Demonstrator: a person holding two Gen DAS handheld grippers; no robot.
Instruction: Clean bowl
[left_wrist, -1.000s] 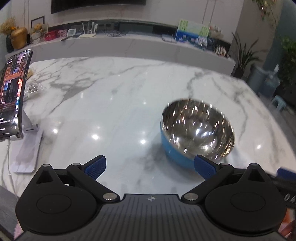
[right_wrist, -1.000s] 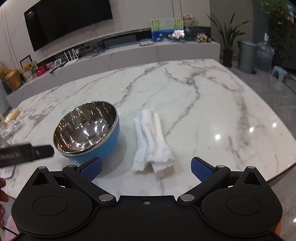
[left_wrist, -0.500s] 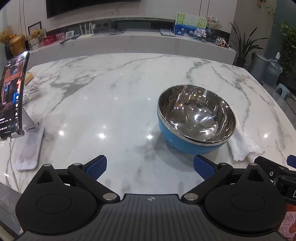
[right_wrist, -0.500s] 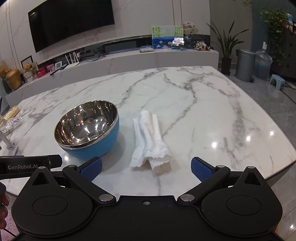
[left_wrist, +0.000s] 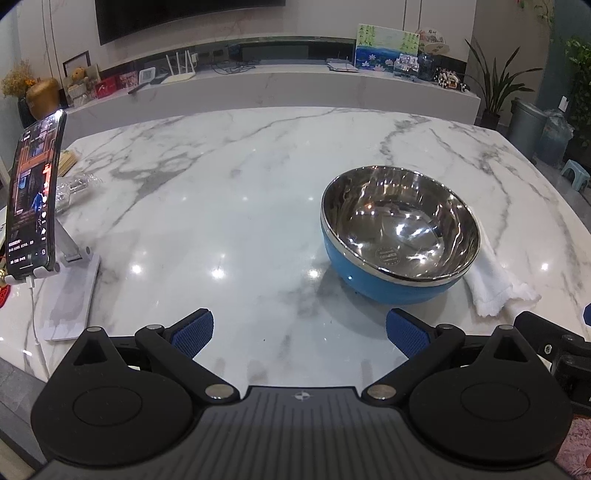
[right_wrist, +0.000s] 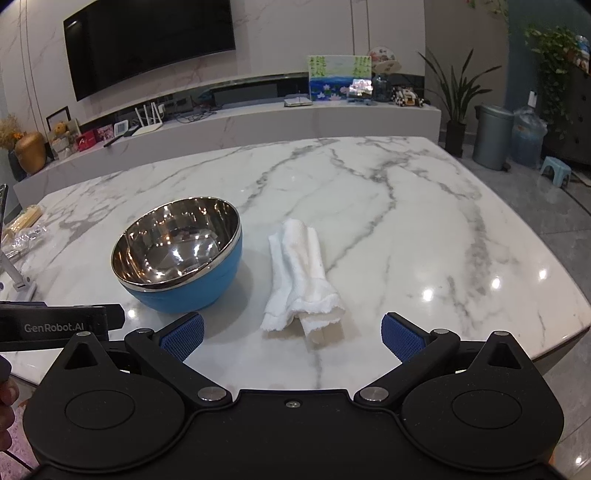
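Both tools spread, holding nothing: left tool (left_wrist: 299, 328), right tool (right_wrist: 291, 332). Phone on stand (left_wrist: 33, 199) far left of left tool. Bowl (right_wrist: 177, 251) on desk (right_wrist: 388, 221), ahead-left of right tool; white cloth (right_wrist: 299, 280) straight ahead, just beside bowl.

Cloth (left_wrist: 493, 275) partly hidden behind bowl (left_wrist: 399, 236); phone (left_wrist: 31, 199) text unreadable.

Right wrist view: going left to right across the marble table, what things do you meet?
Phone stand at the left edge → steel bowl with blue outside → rolled white cloth, lying beside the bowl.
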